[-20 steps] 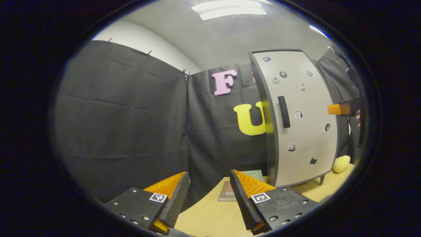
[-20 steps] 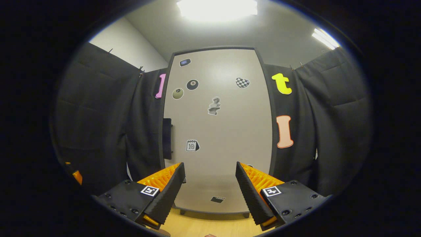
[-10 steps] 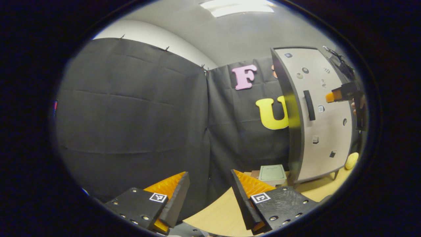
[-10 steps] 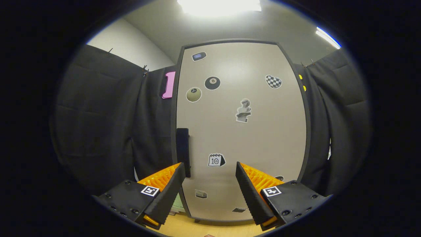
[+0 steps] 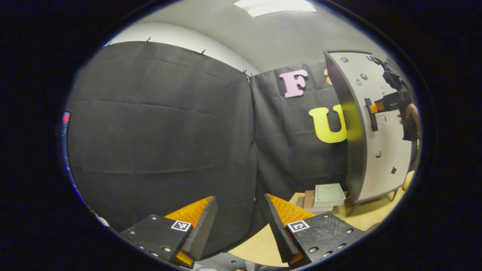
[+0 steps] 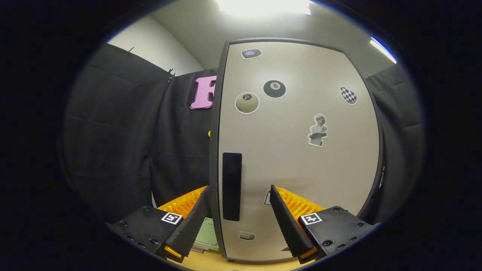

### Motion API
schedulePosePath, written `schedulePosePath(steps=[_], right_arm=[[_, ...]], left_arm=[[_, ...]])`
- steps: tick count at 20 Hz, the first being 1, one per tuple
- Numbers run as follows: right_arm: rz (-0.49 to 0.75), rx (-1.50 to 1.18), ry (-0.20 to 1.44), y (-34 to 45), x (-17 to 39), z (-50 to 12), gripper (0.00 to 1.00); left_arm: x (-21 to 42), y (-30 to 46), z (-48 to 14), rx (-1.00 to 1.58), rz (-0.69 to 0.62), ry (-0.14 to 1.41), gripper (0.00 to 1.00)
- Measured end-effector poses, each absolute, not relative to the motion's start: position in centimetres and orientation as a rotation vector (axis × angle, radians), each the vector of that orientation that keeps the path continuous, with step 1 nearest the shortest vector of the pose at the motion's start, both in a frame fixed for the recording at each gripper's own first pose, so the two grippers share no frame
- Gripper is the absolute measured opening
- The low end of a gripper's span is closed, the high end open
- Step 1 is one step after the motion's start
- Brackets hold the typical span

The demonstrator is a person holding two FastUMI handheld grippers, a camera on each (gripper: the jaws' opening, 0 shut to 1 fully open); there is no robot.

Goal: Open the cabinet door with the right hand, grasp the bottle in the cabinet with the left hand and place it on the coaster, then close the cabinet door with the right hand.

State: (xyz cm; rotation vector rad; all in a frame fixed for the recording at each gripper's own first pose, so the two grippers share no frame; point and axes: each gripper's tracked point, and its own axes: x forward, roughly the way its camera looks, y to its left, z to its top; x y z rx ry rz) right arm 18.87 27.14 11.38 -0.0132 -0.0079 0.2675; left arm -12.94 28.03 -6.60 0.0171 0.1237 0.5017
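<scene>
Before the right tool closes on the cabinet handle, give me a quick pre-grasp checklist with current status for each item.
1. Cabinet door shut, ready to be pulled: ok.
2. Right tool open: ok.
3. Handle lined up between its fingers: ok, the bar sits in the gap.
4. Fingers touching the handle: cannot tell, depth is unclear.
5. Left tool open and away from the door's side, pointing at the booth wall: ok.
6. Bottle position inside: cannot tell, door hides it.
</scene>
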Motion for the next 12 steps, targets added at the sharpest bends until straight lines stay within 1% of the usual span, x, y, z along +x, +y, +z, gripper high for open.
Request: schedulePosePath(steps=[3,4,5,6,7,8,9,12], right_arm=[[0.26,-0.024,0.022,28.3,20.1,10.9,0.98],[0.256,-0.025,0.035,28.6,20.5,10.6,0.98],[0.253,-0.026,0.049,28.8,21.0,10.3,0.9],[0.239,-0.029,0.061,28.8,21.4,10.1,0.89],[0.227,-0.028,0.073,28.7,21.8,9.9,0.74],[0.236,-0.018,0.087,29.0,21.9,9.6,0.67],[0.25,-0.005,0.101,29.4,22.0,9.4,0.64],[0.263,-0.014,0.14,30.0,22.1,8.6,0.64]], left_arm=[[-13.2,28.9,-7.4,0.004,0.516,0.14,0.74],[-13.4,29.2,-7.5,0.0,0.52,0.143,0.77],[-13.5,29.4,-7.5,-0.004,0.522,0.139,0.77],[-13.7,29.6,-7.6,-0.006,0.522,0.137,0.77],[-14.0,29.8,-7.6,-0.004,0.521,0.136,0.77],[-14.3,30.0,-7.5,0.0,0.52,0.135,0.77],[-14.5,30.1,-7.5,0.003,0.519,0.134,0.77],[-14.8,30.4,-7.7,-0.006,0.512,0.137,0.77]])
